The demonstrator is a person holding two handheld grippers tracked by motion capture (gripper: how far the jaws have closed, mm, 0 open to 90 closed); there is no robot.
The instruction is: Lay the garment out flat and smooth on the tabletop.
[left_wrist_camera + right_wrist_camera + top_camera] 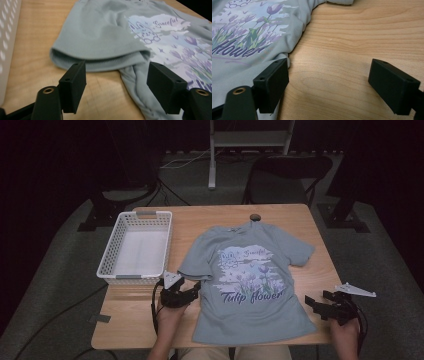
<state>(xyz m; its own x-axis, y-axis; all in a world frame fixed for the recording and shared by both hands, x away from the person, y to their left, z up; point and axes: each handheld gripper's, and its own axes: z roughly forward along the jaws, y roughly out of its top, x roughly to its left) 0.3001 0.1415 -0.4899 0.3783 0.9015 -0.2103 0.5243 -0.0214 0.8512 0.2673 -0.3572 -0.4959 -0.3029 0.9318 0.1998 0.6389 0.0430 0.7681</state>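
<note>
A pale blue T-shirt (250, 270) with a "Tulip flower" print lies flat, face up, on the wooden table (210, 220). My left gripper (192, 290) sits at the shirt's left edge just below the left sleeve, jaws open. In the left gripper view the sleeve hem (100, 58) lies just beyond the open left gripper (116, 85). My right gripper (312, 304) is open beside the shirt's lower right edge. In the right gripper view the shirt's side (249, 47) touches the left jaw while bare wood lies between the jaws of the right gripper (329, 80).
A white perforated basket (136, 247) stands empty on the table's left side, close to my left gripper. A small dark round object (255, 216) rests at the far edge by the collar. A folding chair (287, 175) stands beyond the table.
</note>
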